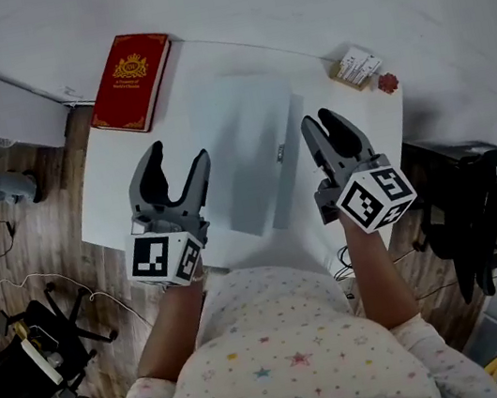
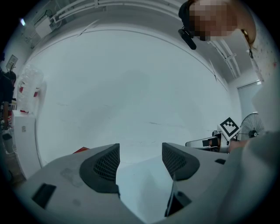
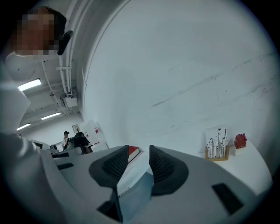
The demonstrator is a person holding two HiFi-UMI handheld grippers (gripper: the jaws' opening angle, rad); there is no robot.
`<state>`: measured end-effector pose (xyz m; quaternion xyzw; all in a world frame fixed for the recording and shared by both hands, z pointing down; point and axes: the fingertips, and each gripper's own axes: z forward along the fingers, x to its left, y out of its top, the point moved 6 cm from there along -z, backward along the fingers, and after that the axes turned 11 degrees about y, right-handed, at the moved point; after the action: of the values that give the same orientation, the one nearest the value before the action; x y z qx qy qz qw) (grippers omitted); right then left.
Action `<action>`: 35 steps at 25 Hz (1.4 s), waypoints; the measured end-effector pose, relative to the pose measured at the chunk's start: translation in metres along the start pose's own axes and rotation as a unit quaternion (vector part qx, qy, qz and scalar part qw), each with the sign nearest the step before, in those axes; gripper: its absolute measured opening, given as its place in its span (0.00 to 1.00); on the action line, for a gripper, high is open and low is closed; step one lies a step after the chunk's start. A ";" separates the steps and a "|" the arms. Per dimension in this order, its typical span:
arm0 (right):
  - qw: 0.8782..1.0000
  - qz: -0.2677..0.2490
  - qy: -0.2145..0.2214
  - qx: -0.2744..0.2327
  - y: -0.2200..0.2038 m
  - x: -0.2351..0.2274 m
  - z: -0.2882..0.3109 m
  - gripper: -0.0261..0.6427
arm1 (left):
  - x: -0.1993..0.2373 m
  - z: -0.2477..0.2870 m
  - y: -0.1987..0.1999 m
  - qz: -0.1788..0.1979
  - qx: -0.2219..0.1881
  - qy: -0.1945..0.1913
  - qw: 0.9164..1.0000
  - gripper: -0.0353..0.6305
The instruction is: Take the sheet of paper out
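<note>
Evidently, nothing is gripped yet. The left gripper (image 1: 179, 153) is held over the near left part of the table (image 1: 124, 196), its jaws spread wide and empty, just left of the pale folder (image 1: 253, 145) that lies flat in the middle. The right gripper (image 1: 318, 118) is poised at the folder's right edge, its jaws parted only narrowly and clamped on nothing. Between them a white sheet (image 3: 131, 173) is seen against the bluish cover; whether it lies inside or on top cannot be told. A red book (image 1: 131, 81) lies at the far left, well apart.

The step in hand is judged to be the first grasp. The cover is best pinned near its left side, while the sheet's free right edge alone is pinched and drawn rightward, low and flat, so that the paper is not creased and the folder is not dragged.
</note>
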<state>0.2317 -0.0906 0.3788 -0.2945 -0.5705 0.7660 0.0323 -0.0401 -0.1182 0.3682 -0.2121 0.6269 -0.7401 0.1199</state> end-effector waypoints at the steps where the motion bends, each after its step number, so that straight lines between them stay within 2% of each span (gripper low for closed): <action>1: 1.000 0.003 0.000 0.008 -0.006 -0.002 0.004 0.26 | 0.000 -0.001 -0.003 -0.001 0.002 0.000 1.000 0.47; 7: 0.998 0.041 0.017 0.046 -0.033 -0.012 0.026 0.23 | 0.003 -0.006 -0.015 -0.005 0.017 0.003 1.000 0.47; 11: 0.996 0.057 0.011 0.063 -0.043 -0.016 0.034 0.23 | 0.006 -0.010 -0.019 -0.008 0.021 0.006 1.000 0.47; 20: 0.993 0.087 0.012 0.077 -0.056 -0.022 0.040 0.24 | 0.007 -0.019 -0.023 -0.011 0.024 0.015 1.000 0.47; 25: 0.991 0.107 0.033 0.076 -0.055 -0.016 0.043 0.22 | 0.008 -0.022 -0.021 -0.017 0.023 0.015 0.999 0.47; 30: 0.990 0.110 0.058 0.064 -0.044 -0.004 0.046 0.17 | 0.006 -0.026 -0.018 -0.012 0.022 0.005 1.000 0.47; 35: 0.990 0.096 0.084 0.058 -0.030 0.011 0.057 0.16 | 0.003 -0.030 -0.005 -0.008 0.015 -0.007 1.000 0.47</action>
<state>0.1861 -0.1249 0.4106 -0.4086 -0.4897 0.7699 0.0233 -0.0559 -0.0927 0.3700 -0.2204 0.6129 -0.7490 0.1215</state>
